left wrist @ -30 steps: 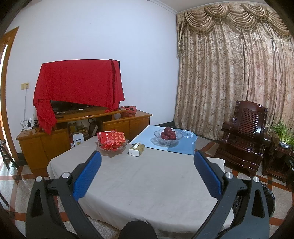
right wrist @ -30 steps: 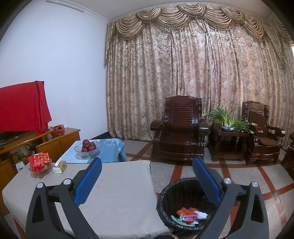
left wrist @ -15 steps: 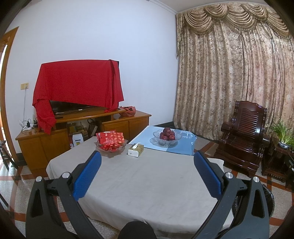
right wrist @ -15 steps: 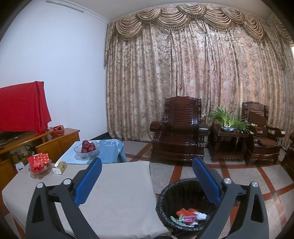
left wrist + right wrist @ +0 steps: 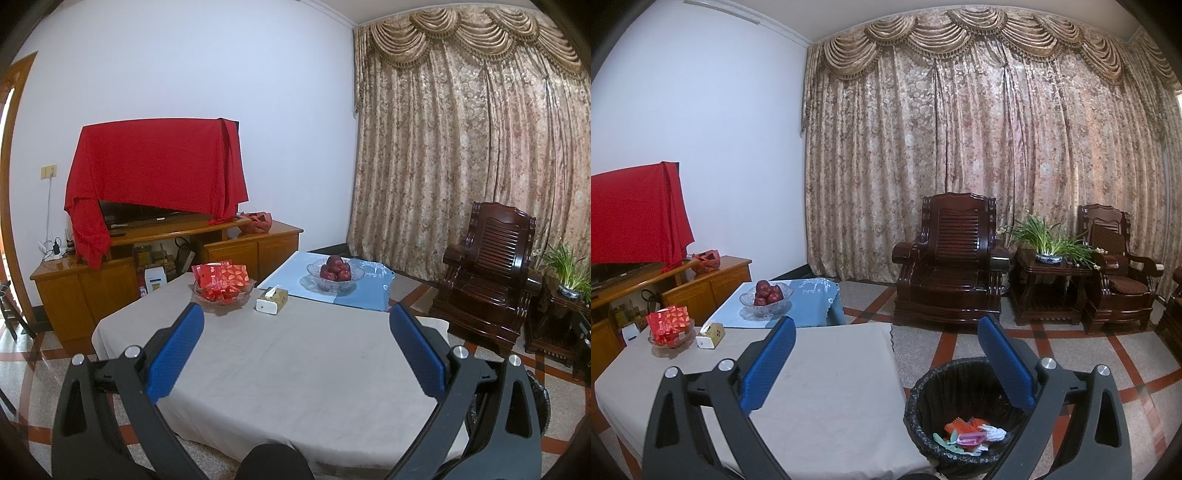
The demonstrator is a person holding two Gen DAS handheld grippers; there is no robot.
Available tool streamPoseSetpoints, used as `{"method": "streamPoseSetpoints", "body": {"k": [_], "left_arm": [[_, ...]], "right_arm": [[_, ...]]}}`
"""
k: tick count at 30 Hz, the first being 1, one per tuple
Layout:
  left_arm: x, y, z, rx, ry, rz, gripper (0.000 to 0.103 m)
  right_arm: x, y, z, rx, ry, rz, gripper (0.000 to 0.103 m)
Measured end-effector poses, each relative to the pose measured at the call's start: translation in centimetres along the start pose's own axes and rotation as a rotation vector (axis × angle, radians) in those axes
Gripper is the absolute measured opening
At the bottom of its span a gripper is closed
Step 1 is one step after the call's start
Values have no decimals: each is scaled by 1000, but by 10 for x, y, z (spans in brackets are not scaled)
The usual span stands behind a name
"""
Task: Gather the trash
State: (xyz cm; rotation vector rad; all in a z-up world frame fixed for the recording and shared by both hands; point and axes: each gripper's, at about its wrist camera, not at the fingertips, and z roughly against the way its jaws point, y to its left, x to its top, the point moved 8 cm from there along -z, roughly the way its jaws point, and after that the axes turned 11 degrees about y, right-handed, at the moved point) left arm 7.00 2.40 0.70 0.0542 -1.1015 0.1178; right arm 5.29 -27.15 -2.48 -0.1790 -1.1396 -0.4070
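Two grippers gaping, empty | round black-lined bin (image 5: 960, 417): crumpled scraps, possibly wrappers (image 5: 967, 437)

The near half of the grey-clothed table (image 5: 295, 369) lies bare. Along its far edge a candy dish (image 5: 223, 291) and tissue box (image 5: 272, 300) stand in the way. The bin (image 5: 960, 398) mouth gapes unobstructed beside the table's corner.

Cloth-covered table (image 5: 295, 369) with candy dish (image 5: 223, 293), tissue box (image 5: 272, 300)
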Motion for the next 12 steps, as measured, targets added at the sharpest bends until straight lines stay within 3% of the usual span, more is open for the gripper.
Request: {"method": "streamPoseSetpoints", "body": {"k": [12], "left_arm": [[-7, -17, 4, -4, 9, -1, 98]], "right_arm": [[0, -4, 2, 0, 5, -1, 97]]}}
